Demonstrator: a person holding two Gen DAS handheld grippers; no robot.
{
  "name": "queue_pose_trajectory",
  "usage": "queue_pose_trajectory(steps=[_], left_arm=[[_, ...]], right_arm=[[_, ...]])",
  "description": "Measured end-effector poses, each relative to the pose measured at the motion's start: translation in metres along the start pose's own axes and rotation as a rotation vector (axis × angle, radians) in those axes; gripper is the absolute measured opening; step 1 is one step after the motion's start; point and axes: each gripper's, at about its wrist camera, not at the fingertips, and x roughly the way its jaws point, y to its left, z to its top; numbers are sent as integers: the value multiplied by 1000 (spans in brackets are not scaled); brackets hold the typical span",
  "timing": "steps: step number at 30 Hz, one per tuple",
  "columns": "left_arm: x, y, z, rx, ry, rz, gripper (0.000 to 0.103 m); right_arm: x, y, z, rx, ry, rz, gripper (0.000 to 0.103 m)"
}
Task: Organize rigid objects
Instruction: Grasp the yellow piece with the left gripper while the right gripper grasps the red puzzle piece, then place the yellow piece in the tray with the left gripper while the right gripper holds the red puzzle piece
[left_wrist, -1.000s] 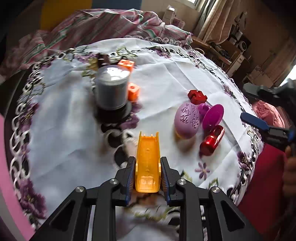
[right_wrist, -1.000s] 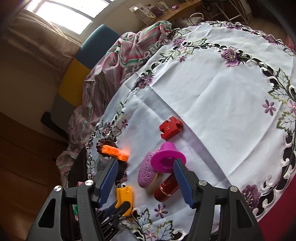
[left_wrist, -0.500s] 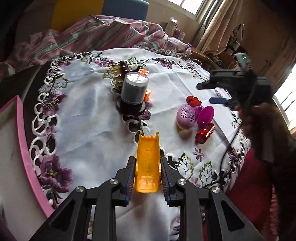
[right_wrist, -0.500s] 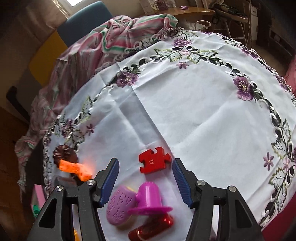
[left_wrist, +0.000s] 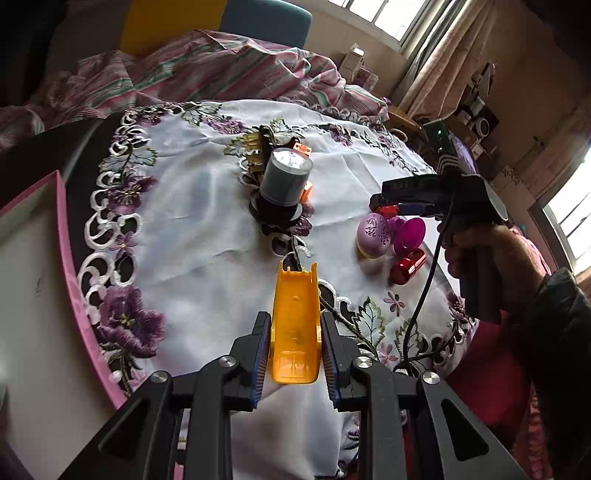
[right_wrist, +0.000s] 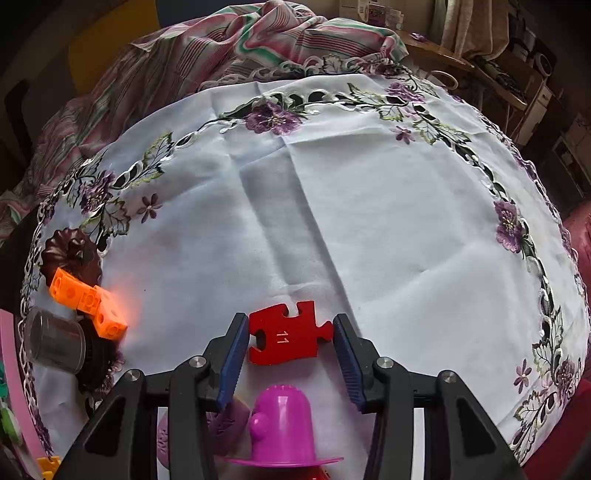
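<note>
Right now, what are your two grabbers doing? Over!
Left gripper shut on yellow toy piece. Right gripper open, straddling red puzzle piece. Pink cup sits just behind it.

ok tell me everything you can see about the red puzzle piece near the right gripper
The red puzzle piece is a flat, rigid jigsaw shape, plastic or foam by its look, with a white "11" printed on top. It has a tab on its right edge, a notch on its left and another along its far edge. It lies flat on the white embroidered tablecloth, between the open blue fingers of the right gripper, which stand close on either side without clearly gripping it. The magenta cup sits just nearer the camera.
</note>
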Motion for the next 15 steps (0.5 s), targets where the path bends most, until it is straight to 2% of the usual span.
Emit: queue_pose_trajectory(steps=[4,7,15], left_arm=[[-11,3,-3,-4,-23,25,27],[-22,6,-6,-6,-49,48,27],[-54,29,-17,-53,-105,132,27]], right_arm=[[11,-2,-1,-11,42,8,47],[9,4,-2,-45,26,-28,47],[8,-1,-2,-23,26,-17,47]])
